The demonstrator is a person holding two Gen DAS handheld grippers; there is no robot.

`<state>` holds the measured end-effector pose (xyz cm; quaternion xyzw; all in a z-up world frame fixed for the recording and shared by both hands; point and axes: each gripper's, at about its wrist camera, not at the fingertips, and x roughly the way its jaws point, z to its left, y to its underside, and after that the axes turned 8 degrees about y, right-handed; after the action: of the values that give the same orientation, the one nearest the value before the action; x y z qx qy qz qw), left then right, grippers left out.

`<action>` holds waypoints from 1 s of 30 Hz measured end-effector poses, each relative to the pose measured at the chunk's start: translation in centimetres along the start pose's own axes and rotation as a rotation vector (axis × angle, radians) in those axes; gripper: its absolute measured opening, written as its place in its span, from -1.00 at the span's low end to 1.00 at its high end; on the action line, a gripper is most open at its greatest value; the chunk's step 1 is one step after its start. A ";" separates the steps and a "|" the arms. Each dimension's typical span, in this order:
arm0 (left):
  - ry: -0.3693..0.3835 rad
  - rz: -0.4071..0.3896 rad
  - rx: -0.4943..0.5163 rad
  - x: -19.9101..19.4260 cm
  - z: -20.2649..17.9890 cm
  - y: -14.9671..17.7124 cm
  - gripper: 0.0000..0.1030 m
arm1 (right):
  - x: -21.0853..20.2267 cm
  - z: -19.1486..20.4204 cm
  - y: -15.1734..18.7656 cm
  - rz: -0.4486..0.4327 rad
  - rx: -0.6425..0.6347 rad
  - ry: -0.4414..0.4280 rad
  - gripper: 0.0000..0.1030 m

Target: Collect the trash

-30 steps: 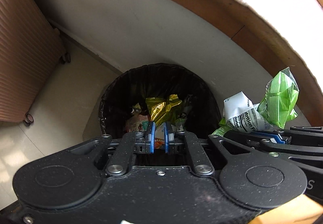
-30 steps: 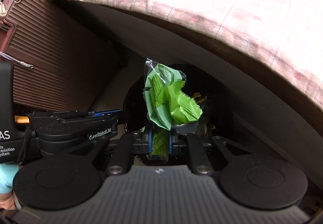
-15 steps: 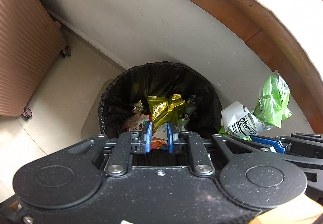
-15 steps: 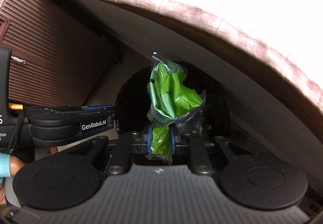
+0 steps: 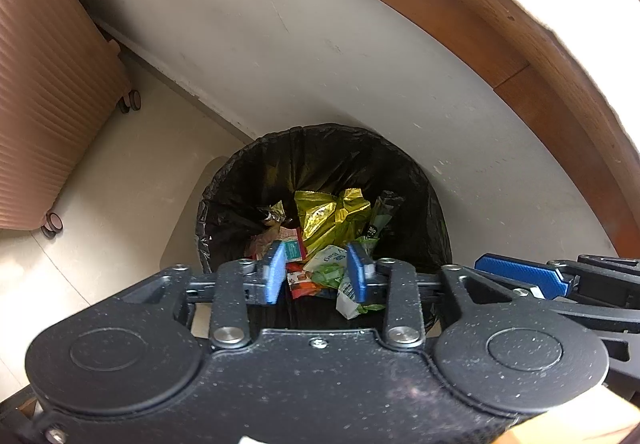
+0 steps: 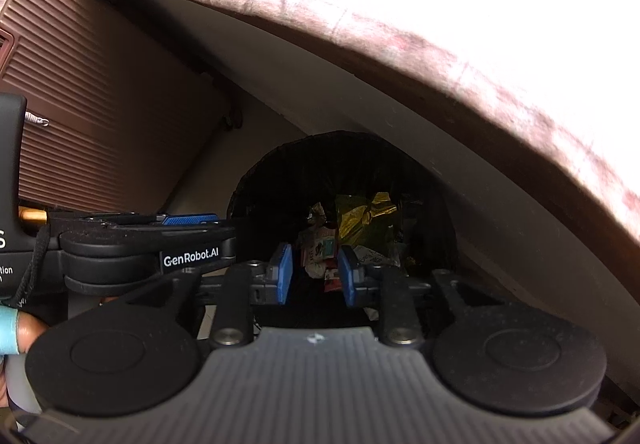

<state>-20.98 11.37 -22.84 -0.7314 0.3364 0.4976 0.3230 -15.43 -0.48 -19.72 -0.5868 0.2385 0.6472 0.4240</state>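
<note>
1. Far left: ribbed brown suitcase [image 5: 44, 91] standing on its wheels on the pale tiled floor [image 5: 120, 179], well apart from the bin.
2. Left claw [image 5: 316, 274]: blue pads spread, nothing between them, hovering over the near rim of the bin.
3. Centre: round bin with black liner [image 5: 320, 159] on the floor, against the grey wall under the wooden desk edge [image 5: 480, 27].
4. Trash is in the bin: gold foil wrapper [image 5: 330, 217] on top, green-and-white wrapper [image 5: 332, 264] and red packets [image 5: 298, 282] nearer the claws.
5. Right claw [image 6: 314, 274]: pads spread, empty, also above the bin opening; it sits just right of the left claw, one blue pad [image 5: 520, 274] showing in the left wrist view.
6. Right wrist view, far left: fingertip with light blue tape [image 6: 16, 328] by the left claw's body.
</note>
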 end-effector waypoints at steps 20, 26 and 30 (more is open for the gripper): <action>-0.034 -0.022 0.048 -2.5 0.1 0.6 0.42 | -3.3 0.2 0.4 -0.041 -0.020 0.061 0.45; -0.046 -0.031 0.069 -3.7 -0.4 1.5 0.57 | -4.8 0.2 0.9 -0.074 -0.051 0.086 0.58; -0.068 -0.018 0.082 -3.7 -0.7 1.9 0.63 | -4.9 0.1 0.6 -0.069 -0.056 0.099 0.59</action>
<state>-23.19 10.33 -19.35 -0.7032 0.3385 0.5051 0.3685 -16.22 -2.03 -15.07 -0.6377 0.2204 0.6089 0.4171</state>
